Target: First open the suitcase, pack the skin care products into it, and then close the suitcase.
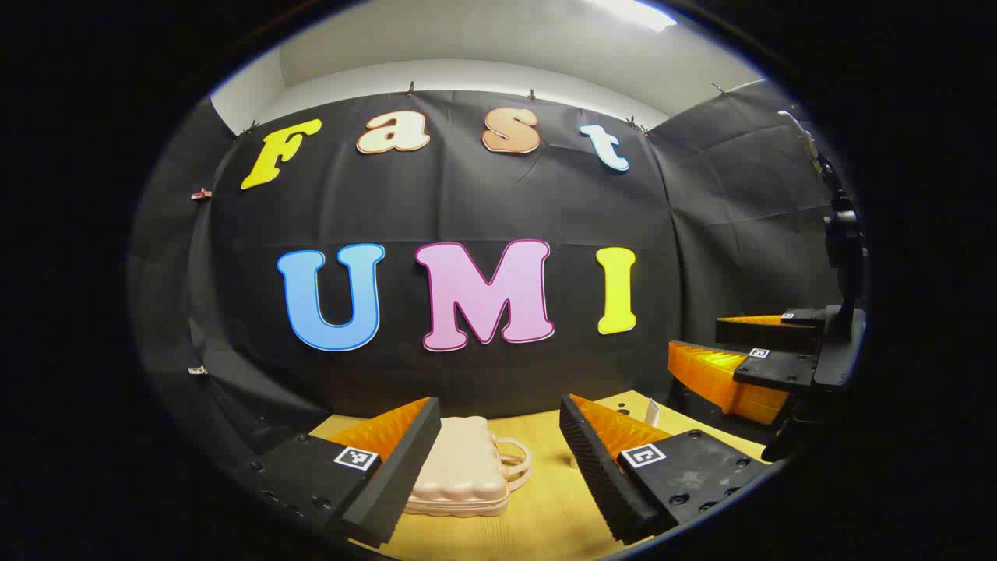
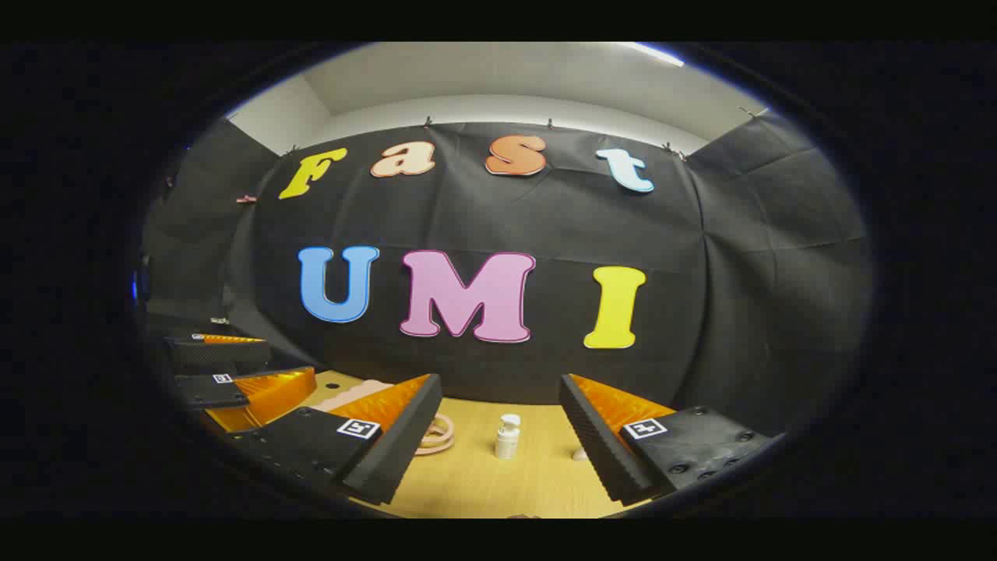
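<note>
Suitcase (image 1: pixel 461 467), lid down, lies flat on the tabletop (image 1: pixel 545 506) at six o'clock; left gripper (image 1: pixel 498 452) and right gripper (image 2: pixel 498 432) hang with jaws wide, holding nothing; small pump bottle (image 2: pixel 507 436) stands between the right jaws.

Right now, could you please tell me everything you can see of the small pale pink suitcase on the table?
The pale pink hard-shell suitcase looks like moulded plastic with a puffy, scalloped surface and loop handles on its right end. It lies flat and closed on the light wooden table, seen between the left gripper's open fingers, which do not touch it.
</note>
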{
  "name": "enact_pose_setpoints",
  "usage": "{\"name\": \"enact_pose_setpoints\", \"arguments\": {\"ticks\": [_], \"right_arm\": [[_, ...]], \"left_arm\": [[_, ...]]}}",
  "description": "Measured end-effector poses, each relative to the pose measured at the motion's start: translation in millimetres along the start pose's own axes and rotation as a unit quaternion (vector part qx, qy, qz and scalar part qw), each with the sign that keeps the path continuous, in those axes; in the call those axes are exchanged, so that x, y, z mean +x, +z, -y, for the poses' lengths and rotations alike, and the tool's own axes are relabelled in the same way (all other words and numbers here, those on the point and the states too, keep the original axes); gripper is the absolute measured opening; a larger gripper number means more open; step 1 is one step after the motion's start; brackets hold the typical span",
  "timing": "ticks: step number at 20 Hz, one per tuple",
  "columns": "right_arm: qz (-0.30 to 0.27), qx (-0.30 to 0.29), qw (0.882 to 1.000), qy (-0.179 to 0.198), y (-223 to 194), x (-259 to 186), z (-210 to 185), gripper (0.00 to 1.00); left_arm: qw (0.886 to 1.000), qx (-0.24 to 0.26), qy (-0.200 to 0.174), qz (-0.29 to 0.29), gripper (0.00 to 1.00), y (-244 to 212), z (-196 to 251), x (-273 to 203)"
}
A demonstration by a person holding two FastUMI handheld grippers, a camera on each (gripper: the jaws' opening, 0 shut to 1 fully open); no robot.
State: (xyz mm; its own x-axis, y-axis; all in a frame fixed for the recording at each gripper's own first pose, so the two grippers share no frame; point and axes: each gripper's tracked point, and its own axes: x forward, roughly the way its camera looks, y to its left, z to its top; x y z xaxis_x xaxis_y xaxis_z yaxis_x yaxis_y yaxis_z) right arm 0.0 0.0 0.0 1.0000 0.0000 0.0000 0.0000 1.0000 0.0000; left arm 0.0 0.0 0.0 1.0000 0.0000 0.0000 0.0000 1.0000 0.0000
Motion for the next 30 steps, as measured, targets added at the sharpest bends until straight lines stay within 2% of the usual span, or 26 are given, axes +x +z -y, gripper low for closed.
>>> {"name": "enact_pose_setpoints", "arguments": {"ticks": [2, 4, 5, 9, 16, 20, 21, 23, 26, 30], "right_arm": [[0.003, -0.001, 1.0, 0.005, 1.5, 2.6, -1.3, 0.94], [-0.003, -0.009, 1.0, 0.016, -1.2, 5.0, -4.9, 0.97], [-0.008, -0.016, 1.0, 0.024, -2.6, 6.8, -8.8, 0.94], [-0.009, -0.018, 0.999, 0.049, -0.1, 19.0, -18.7, 0.97], [-0.015, 0.012, 0.999, 0.049, -4.4, 28.6, -19.4, 0.97], [-0.019, 0.018, 0.998, 0.065, -6.7, 31.2, -28.4, 0.97], [-0.017, 0.019, 0.997, 0.07, -4.4, 33.1, -30.8, 0.94], [-0.006, 0.012, 0.997, 0.074, 0.0, 37.0, -31.6, 0.97], [0.012, 0.02, 0.998, 0.058, 13.8, 44.7, -20.2, 0.97], [0.026, 0.012, 0.999, 0.029, 25.8, 51.0, 9.2, 0.97]], "left_arm": [[1.0, -0.012, 0.005, -0.004, 0.98, -1.2, -3.4, 3.0], [1.0, -0.001, 0.019, -0.018, 0.98, -4.1, -11.9, 2.0], [1.0, 0.007, 0.028, -0.011, 0.98, 2.5, -18.9, -0.4], [0.998, -0.003, 0.062, 0.012, 0.98, 21.0, -34.1, -12.3], [0.997, 0.001, 0.074, 0.001, 0.97, 15.2, -47.0, -11.7], [0.995, -0.012, 0.103, 0.009, 0.97, 23.6, -58.4, -11.5], [0.995, -0.009, 0.103, 0.008, 0.98, 20.8, -56.7, -9.9], [0.995, -0.007, 0.096, 0.005, 0.97, 16.9, -53.3, -4.1], [0.996, -0.004, 0.085, -0.003, 0.98, 5.1, -46.1, 11.8], [0.998, -0.011, 0.048, -0.03, 0.98, -28.6, -20.7, 47.0]]}}
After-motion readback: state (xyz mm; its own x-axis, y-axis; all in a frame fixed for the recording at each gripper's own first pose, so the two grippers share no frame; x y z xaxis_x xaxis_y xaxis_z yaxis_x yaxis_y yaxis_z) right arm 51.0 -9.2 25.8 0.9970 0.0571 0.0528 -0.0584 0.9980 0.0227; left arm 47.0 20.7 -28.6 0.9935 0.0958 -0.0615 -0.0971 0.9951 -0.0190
